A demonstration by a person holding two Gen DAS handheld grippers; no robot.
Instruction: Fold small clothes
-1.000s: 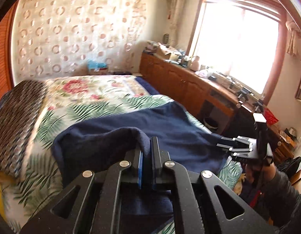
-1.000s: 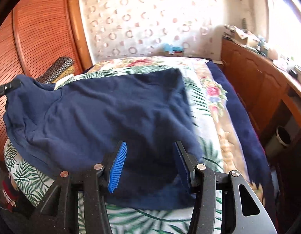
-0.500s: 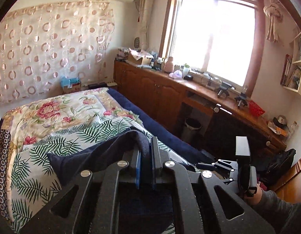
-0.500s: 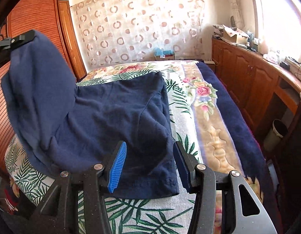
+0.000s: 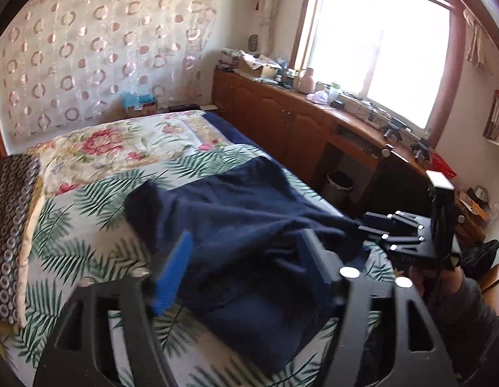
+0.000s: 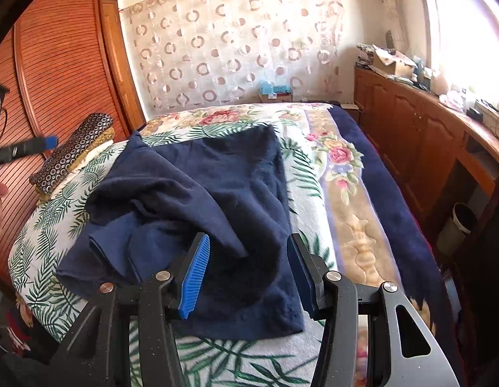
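Note:
A navy blue garment [image 6: 198, 200] lies rumpled on the flowered bedspread [image 6: 349, 213], one side folded over onto itself. It also shows in the left wrist view [image 5: 249, 225]. My left gripper [image 5: 246, 267] is open and empty just above the garment's near edge. My right gripper [image 6: 248, 271] is open and empty, hovering over the garment's near right part. The right gripper also shows from the side in the left wrist view [image 5: 398, 235]. The left gripper's tip shows at the far left of the right wrist view [image 6: 33, 145].
A patterned dark pillow [image 6: 72, 154] lies at the bed's left edge by a wooden wardrobe [image 6: 56, 64]. A wooden cabinet run [image 5: 281, 119] with clutter stands along the window side, a waste bin [image 5: 338, 183] beside it.
My left gripper carried a held edge of the garment up and over, then opened and let it go. The garment now lies folded over on the bed. The right gripper stayed open.

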